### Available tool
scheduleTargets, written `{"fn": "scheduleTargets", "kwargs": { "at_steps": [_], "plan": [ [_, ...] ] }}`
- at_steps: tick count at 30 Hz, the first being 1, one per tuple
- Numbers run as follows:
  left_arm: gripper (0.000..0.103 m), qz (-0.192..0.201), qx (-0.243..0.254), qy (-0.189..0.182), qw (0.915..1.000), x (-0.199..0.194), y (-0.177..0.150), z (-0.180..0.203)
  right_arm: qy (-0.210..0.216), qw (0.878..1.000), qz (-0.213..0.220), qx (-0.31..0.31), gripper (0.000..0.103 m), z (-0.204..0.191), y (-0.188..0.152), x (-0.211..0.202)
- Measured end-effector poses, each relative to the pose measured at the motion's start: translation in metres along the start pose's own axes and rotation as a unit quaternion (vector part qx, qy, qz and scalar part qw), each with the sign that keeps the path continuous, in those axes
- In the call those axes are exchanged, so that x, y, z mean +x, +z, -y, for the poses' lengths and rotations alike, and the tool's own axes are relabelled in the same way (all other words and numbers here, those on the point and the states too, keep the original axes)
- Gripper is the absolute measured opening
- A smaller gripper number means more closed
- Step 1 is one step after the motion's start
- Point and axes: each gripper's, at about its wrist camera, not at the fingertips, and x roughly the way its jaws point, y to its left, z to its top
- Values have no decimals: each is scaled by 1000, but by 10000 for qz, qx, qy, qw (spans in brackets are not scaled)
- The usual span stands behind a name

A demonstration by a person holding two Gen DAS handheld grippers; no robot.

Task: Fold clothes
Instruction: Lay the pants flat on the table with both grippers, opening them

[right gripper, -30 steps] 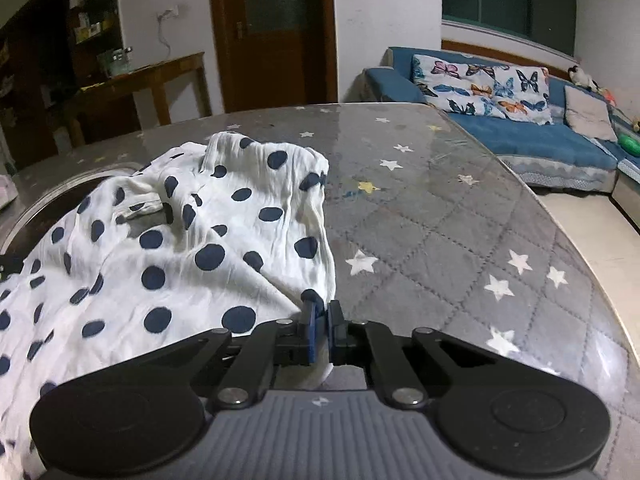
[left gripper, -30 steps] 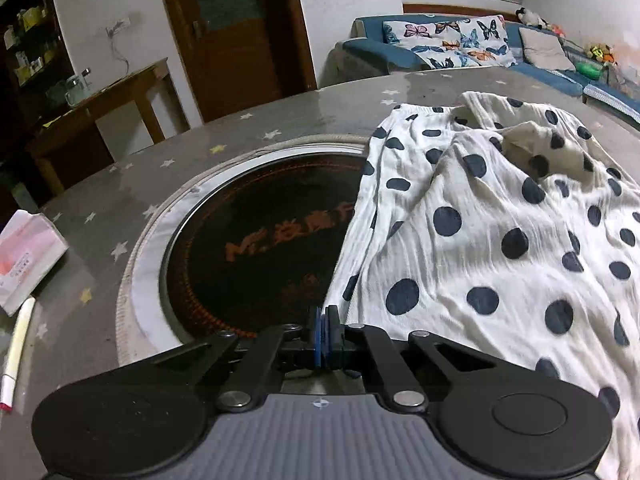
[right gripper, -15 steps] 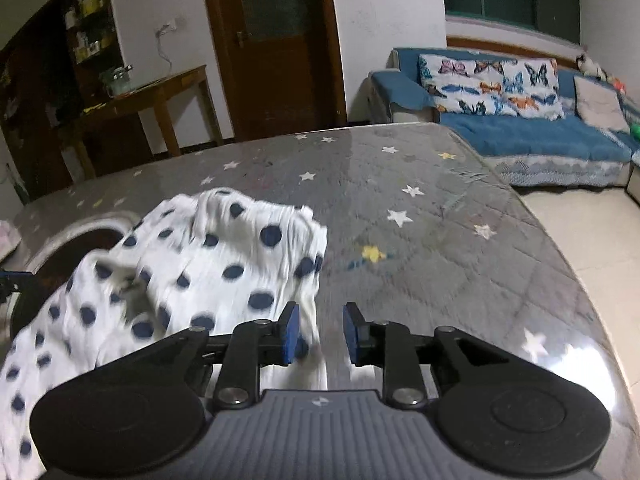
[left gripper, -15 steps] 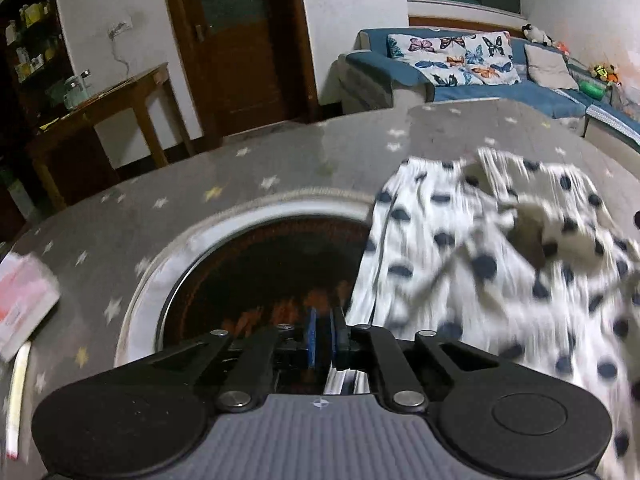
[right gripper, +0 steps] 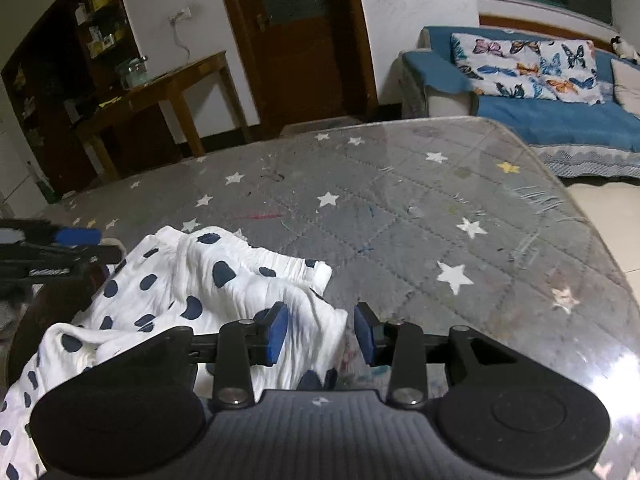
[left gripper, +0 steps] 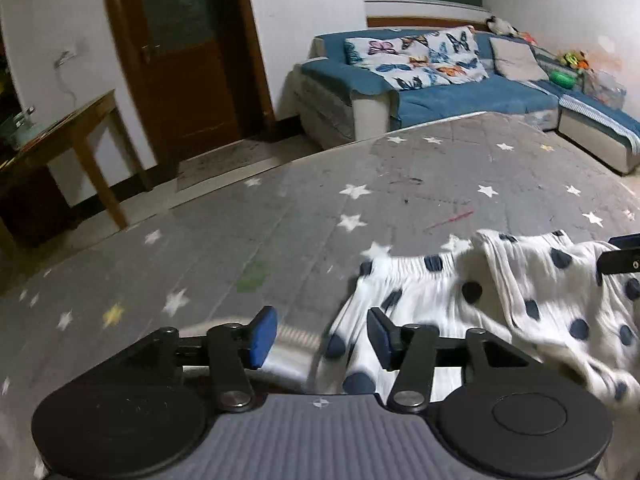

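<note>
White with navy dots, grey with stars, blue all round.

My garment is white, scattered with dark navy polka dots, lying on my grey quilted table cover printed with white stars and a few yellow ones. My left gripper and right gripper are black with blue pads. Beyond, a blue sofa carries a white butterfly-print cushion; the door is dark brown.

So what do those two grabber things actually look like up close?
Both match: the left gripper and right gripper have black linkage arms with silver pivot screws, blue pads on the fingertips, round black housings and a ribbed grey body. No cables or sleeves show.
</note>
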Motion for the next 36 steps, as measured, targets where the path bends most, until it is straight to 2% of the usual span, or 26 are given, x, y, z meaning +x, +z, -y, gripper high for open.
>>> {"fn": "scheduleTargets", "kwargs": {
  "at_steps": [6,7,8,9,10,12,13,16,18,20,22,24,28,34,36],
  "plan": [
    [54,35,341,-147,9993,28,6,20,184,9996,-209,-90,35,0,2,18],
    [51,53,440,-138,9989,31,6,23,169,9995,-203,-178,31,-1,2,19],
    [40,98,510,-146,9985,33,6,26,98,9994,-201,-257,23,-3,3,20],
    [24,110,564,-151,9982,35,6,27,26,9992,-198,-336,19,-5,3,21],
    [19,122,618,-142,9979,36,6,29,-45,9989,-196,-415,14,-7,4,22],
    [10,157,721,112,9972,39,7,32,-191,9980,-142,-584,11,-9,6,24],
    [10,165,736,279,9968,41,7,31,-292,9974,-111,-647,10,-9,6,25],
    [9,54,368,645,9972,50,11,10,-635,9954,-20,-723,9,-2,9,28],
    [10,-46,122,921,9957,57,13,-7,-827,9939,27,-723,13,5,11,29],
    [16,-86,52,982,9951,60,13,-21,-963,9934,61,-614,23,12,16,28],
    [23,-108,25,1076,9941,61,13,-32,-1131,9919,155,-559,24,15,20,25],
    [28,-10,13,1077,9942,55,13,-32,-1134,9915,302,-562,24,13,23,20],
    [28,184,-10,1065,9941,44,15,-34,-678,9933,341,-869,32,-3,27,21],
    [23,152,236,401,9988,45,20,-13,-416,9927,39,-1136,35,-22,35,52],
    [23,98,322,334,9989,53,19,-8,-423,9927,7,-1126,37,-22,37,60]
  ]
}}
